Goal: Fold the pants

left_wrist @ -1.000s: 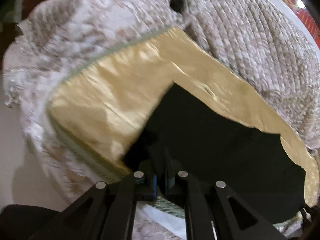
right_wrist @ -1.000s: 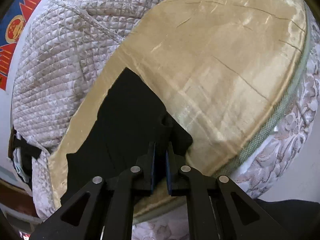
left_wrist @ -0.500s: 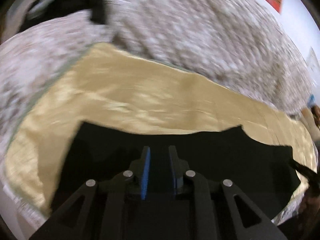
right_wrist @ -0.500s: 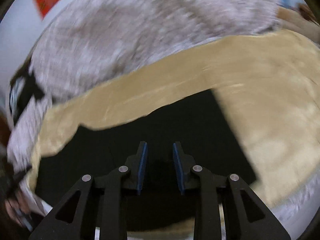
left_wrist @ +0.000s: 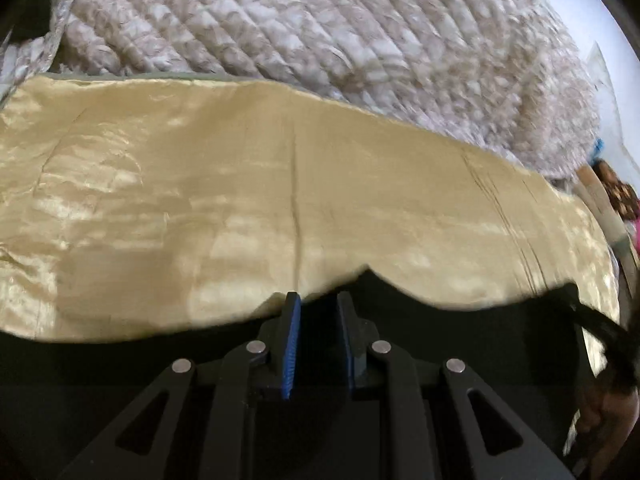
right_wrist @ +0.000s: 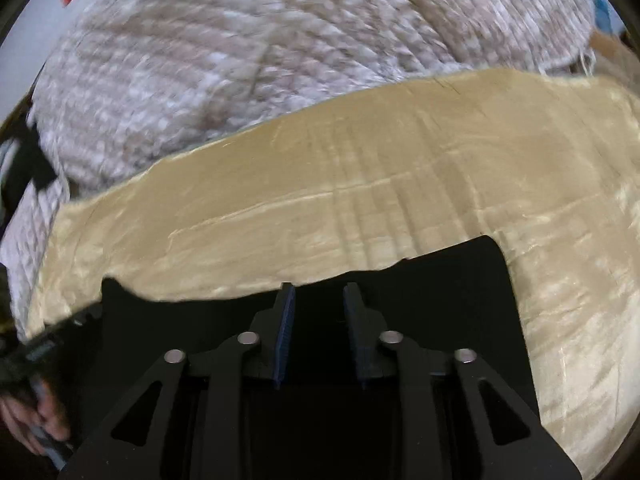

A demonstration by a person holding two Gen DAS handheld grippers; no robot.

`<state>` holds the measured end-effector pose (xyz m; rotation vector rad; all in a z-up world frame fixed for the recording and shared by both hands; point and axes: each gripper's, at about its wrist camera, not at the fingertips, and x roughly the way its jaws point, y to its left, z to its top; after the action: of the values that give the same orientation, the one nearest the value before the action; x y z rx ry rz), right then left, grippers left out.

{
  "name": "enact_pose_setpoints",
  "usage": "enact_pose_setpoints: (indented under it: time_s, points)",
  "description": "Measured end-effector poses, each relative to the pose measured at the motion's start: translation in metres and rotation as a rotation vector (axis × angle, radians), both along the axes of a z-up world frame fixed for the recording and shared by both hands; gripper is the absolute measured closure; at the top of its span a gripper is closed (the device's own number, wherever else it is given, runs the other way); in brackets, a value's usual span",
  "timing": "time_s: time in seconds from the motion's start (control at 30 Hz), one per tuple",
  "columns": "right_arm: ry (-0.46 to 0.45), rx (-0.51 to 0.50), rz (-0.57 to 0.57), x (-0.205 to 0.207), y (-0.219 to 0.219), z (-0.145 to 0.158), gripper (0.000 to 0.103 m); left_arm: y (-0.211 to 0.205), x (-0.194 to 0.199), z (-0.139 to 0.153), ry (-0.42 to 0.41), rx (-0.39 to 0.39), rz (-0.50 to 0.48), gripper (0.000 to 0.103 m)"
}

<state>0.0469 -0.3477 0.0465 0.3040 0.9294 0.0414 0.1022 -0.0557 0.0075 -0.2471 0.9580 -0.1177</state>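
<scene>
The black pants (left_wrist: 460, 332) lie flat on a shiny gold cloth (left_wrist: 240, 208) on the bed, filling the bottom of both views. In the right wrist view the pants (right_wrist: 460, 280) show a straight right edge and a wavy far edge. My left gripper (left_wrist: 318, 300) is open and empty, its blue-padded fingers just above the pants' far edge. My right gripper (right_wrist: 318, 292) is open and empty over the pants too. The near part of the pants is hidden under the gripper bodies.
A quilted beige bedspread (left_wrist: 340, 28) covers the bed beyond the gold cloth and shows in the right wrist view (right_wrist: 240, 60). The other gripper and the hand holding it show at the left edge of the right wrist view (right_wrist: 32, 400).
Both grippers were shut on the pants a second ago; they opened, let go and swung to face across the bed. The pants now lie flat.
</scene>
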Motion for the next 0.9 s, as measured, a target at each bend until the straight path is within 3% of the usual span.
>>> enact_pose_setpoints:
  time_s: [0.17, 0.27, 0.47, 0.6, 0.73, 0.8, 0.9]
  points:
    - [-0.07, 0.031, -0.101, -0.006, -0.024, 0.009, 0.092, 0.0, 0.009, 0.001, 0.009, 0.044, -0.011, 0.083]
    - [-0.02, 0.029, -0.088, 0.001, -0.025, -0.001, 0.092, 0.01, 0.002, 0.011, -0.007, 0.042, 0.001, 0.083]
    - [-0.136, -0.003, -0.127, -0.024, -0.025, 0.026, 0.088, 0.067, -0.054, 0.043, -0.101, 0.084, 0.096, 0.083]
    - [-0.112, -0.022, -0.108, -0.035, -0.024, 0.021, 0.088, 0.115, -0.092, 0.039, -0.109, 0.161, 0.201, 0.082]
    - [-0.045, -0.033, -0.143, -0.021, -0.038, 0.004, 0.088, 0.161, -0.095, 0.018, -0.032, 0.2, 0.333, 0.082]
    - [-0.059, -0.029, -0.163, -0.025, -0.04, 0.008, 0.088, 0.17, -0.102, 0.023, -0.047, 0.164, 0.336, 0.082]
    - [-0.08, -0.002, -0.123, -0.038, -0.028, 0.016, 0.088, 0.17, -0.123, 0.038, -0.09, 0.183, 0.321, 0.082]
